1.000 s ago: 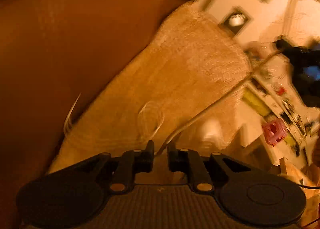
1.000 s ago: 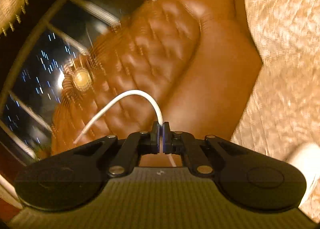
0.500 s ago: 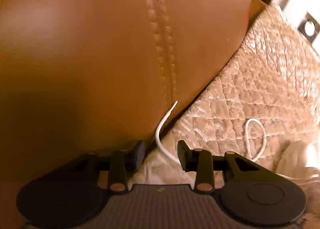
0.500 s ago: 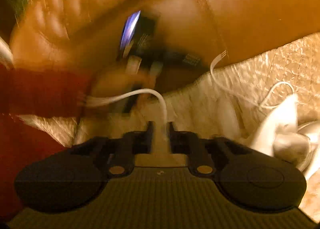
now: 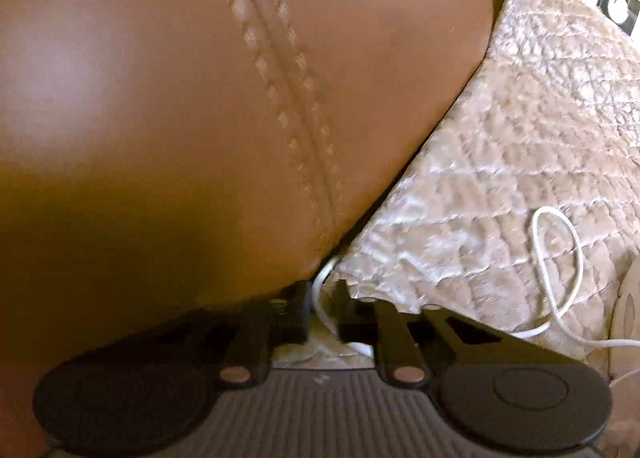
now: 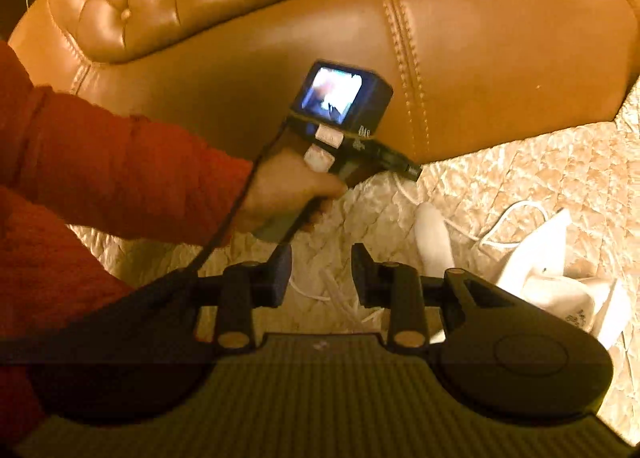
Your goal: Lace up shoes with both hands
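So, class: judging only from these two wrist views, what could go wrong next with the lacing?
1. The left tongs straddle the white lace at the gap between sofa back and quilted cover; the lace could slip in.
2. The right tongs stand open, holding nothing, so the lace ends may loosen.

Warm, yellowish indoor light colours both views. In the left wrist view the leather sofa back (image 5: 200, 97) carries a soft pale sheen at upper left and sinks into deep shadow at lower left; its stitching is smeared by motion blur. The quilted cover (image 5: 520, 137) is bright but soft. In the right wrist view the handheld camera screen (image 6: 334, 91) glows overexposed and blurred. Fisheye curvature bends the edges.
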{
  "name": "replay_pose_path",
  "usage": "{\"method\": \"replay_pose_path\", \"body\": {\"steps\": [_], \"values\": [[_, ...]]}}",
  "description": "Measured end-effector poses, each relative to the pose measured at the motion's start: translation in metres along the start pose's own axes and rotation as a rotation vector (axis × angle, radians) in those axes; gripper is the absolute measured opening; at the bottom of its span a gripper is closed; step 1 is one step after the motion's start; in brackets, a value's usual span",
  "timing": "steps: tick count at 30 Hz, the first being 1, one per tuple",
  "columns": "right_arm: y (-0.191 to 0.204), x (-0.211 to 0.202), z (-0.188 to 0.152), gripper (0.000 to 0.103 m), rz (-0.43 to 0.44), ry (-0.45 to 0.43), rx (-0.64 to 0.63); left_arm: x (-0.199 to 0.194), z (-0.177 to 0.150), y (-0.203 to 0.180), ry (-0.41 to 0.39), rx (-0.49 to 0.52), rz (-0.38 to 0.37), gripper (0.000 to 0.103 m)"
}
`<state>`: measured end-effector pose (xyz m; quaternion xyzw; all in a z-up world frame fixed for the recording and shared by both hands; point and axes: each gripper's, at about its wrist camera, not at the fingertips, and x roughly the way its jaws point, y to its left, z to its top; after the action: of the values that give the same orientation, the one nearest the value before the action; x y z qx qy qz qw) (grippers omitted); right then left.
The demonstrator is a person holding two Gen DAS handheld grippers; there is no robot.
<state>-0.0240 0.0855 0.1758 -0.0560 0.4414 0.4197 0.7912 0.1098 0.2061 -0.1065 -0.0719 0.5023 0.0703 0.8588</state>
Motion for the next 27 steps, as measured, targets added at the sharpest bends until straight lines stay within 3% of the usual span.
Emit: {"method": "replay_pose_path", "body": {"steps": [6,10,13,14,19,24,27], "values": [[-0.018,-0.012,-0.003,0.038,-0.008,-0.057,0.094,-0.023,0.001,0.009,-0.041,-0.019,-0.046,0.003],[-0.037,-0.022,-0.011,0.038,0.035,-0.128,0.188,-0.062,0.007,0.014,-0.118,-0.002,-0.134,0.003],[-0.057,-0.028,-0.017,0.038,0.088,-0.200,0.273,-0.091,0.013,0.001,-0.180,0.081,-0.207,0.003],[-0.063,-0.030,-0.018,0.038,0.099,-0.219,0.303,-0.101,0.015,-0.003,-0.190,0.091,-0.271,0.003],[-0.083,-0.048,-0.031,0.038,0.096,-0.335,0.393,-0.128,0.020,-0.060,-0.211,0.302,-0.432,0.003],[-0.106,-0.085,-0.065,0.038,-0.031,-0.463,0.507,-0.154,0.025,-0.118,-0.230,0.514,-0.592,0.003],[-0.127,-0.098,-0.094,0.038,-0.169,-0.430,0.693,-0.171,0.028,-0.151,-0.239,0.641,-0.685,0.003]]}}
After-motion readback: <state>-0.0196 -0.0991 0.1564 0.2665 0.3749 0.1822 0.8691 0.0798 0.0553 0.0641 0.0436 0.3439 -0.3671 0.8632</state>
